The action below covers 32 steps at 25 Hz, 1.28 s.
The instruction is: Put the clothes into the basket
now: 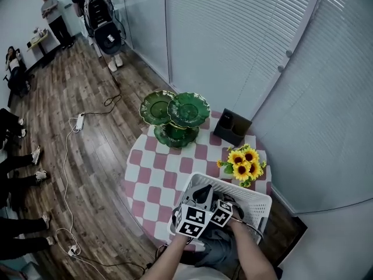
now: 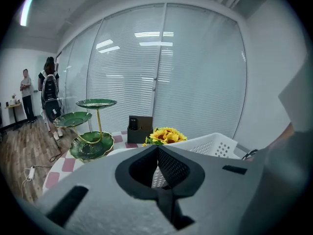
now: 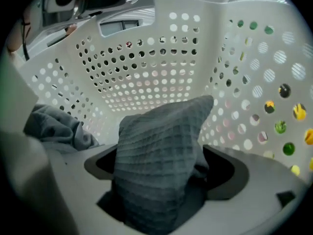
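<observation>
A white perforated basket [image 1: 260, 199] stands at the near right edge of the checkered table; it also shows in the left gripper view [image 2: 215, 143]. My right gripper [image 3: 164, 143] is down inside the basket [image 3: 146, 67]. Its jaws stand wide, and a grey ribbed cloth [image 3: 161, 155] stands loosely between them without being pinched. Another grey cloth [image 3: 54, 126] lies against the basket's left wall. My left gripper [image 2: 157, 153] hovers above the basket's near rim with its jaws together and nothing in them. In the head view both marker cubes [image 1: 201, 219] sit over the basket's near side.
On the pink-and-white table [image 1: 157, 177] stand a green tiered dish stand [image 1: 175, 115], a dark box [image 1: 231, 127] and a bunch of sunflowers [image 1: 243, 163]. Cables and a power strip [image 1: 79, 122] lie on the wood floor. People stand and sit at the far left.
</observation>
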### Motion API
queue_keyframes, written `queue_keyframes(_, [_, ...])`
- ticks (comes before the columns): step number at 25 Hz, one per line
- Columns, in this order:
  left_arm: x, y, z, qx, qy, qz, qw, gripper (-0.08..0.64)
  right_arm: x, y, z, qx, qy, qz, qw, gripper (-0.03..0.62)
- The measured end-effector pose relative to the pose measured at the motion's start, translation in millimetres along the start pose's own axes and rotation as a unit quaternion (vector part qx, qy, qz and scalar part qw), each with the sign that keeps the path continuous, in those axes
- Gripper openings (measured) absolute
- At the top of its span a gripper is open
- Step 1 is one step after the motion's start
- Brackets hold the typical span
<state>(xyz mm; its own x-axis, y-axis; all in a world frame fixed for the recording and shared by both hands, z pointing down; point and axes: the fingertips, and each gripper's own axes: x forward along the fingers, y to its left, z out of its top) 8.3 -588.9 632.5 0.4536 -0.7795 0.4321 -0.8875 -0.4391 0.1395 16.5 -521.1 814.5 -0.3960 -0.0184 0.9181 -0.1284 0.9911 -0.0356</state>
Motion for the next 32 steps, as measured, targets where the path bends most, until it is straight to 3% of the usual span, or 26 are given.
queue_keyframes(12, [-18,-6,-1,-0.005,-0.015,0.022,0.9996,0.014,-61,-14,17,0.051,-0.073,-0.074,0.993,0.495])
queue_keyframes(20, [-16,-15,1,-0.005,-0.019,0.011,0.9997,0.015,-88,-10,13,0.076,-0.091,-0.067,0.991,0.495])
queue_keyframes(23, [-17,-13,-4,0.007,-0.010,0.019,0.9997,0.014,-115,-16,11,0.127,-0.135,-0.113,0.976,0.494])
queue_keyframes(27, [-13,-10,11,0.005,-0.022,0.020,0.9995,0.014,-166,-46,-2,0.195,-0.192,-0.205,0.940,0.494])
queue_keyframes(32, [-18,-7,17,0.007,-0.024,0.029,0.9993,0.014,-201,-47,-12,0.231,-0.228,-0.248,0.913,0.492])
